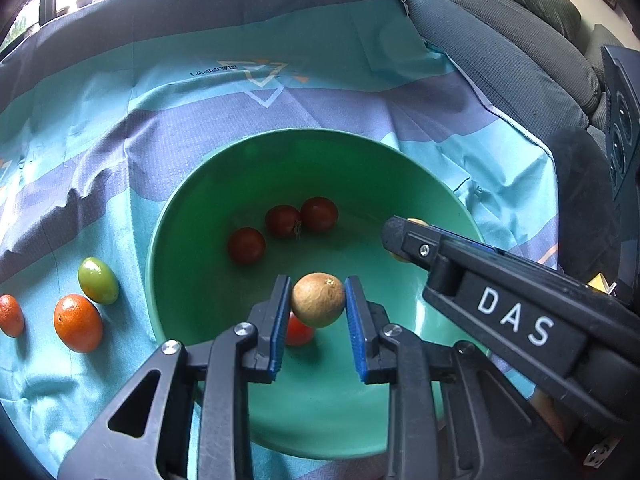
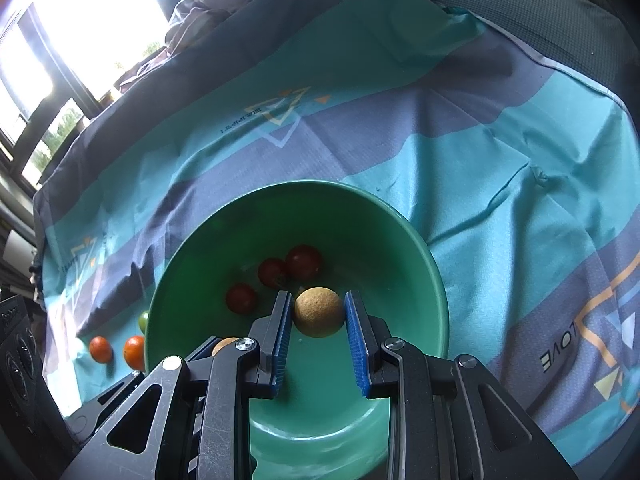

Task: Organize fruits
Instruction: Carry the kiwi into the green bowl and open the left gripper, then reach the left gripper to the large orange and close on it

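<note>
A green bowl (image 1: pixel 420 184) sits on a patterned cloth and holds three dark red fruits (image 1: pixel 282 221) and a brighter red one (image 1: pixel 298 334). My left gripper (image 1: pixel 318 306) is shut on a tan round fruit (image 1: pixel 318 300) above the bowl. My right gripper (image 2: pixel 316 316) is shut on a second tan round fruit (image 2: pixel 319 312), also above the bowl (image 2: pixel 400 220); it reaches in from the right in the left wrist view (image 1: pixel 404 240). A green fruit (image 1: pixel 97 281) and two orange fruits (image 1: pixel 78 322) lie on the cloth left of the bowl.
The turquoise and purple cloth (image 1: pixel 260 80) covers the surface. A grey sofa (image 1: pixel 500 52) lies at the right, a dark speaker (image 1: pixel 622 120) at the far right. Bright windows (image 2: pixel 80 20) are behind.
</note>
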A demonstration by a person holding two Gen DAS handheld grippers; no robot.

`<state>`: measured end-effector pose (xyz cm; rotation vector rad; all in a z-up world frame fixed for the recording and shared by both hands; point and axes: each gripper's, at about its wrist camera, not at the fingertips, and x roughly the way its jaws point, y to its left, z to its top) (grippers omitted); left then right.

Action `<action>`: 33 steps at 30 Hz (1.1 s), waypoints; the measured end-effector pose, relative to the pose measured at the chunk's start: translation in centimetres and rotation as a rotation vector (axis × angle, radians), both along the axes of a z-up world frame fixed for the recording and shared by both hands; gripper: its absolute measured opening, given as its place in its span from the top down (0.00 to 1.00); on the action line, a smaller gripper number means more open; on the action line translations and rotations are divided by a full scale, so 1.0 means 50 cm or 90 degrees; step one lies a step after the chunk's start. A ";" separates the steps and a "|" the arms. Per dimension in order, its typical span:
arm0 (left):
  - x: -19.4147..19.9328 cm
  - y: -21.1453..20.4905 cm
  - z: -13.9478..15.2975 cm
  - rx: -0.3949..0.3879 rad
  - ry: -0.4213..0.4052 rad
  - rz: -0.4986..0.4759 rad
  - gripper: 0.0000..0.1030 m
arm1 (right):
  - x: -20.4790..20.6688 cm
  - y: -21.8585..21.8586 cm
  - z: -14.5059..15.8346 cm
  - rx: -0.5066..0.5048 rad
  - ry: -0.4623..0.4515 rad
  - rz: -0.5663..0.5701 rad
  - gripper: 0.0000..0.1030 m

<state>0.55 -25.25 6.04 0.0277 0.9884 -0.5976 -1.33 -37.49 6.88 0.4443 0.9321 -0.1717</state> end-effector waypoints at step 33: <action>-0.014 0.475 0.074 -0.033 -0.038 0.310 0.48 | 0.013 0.178 0.076 0.068 -0.108 0.203 0.63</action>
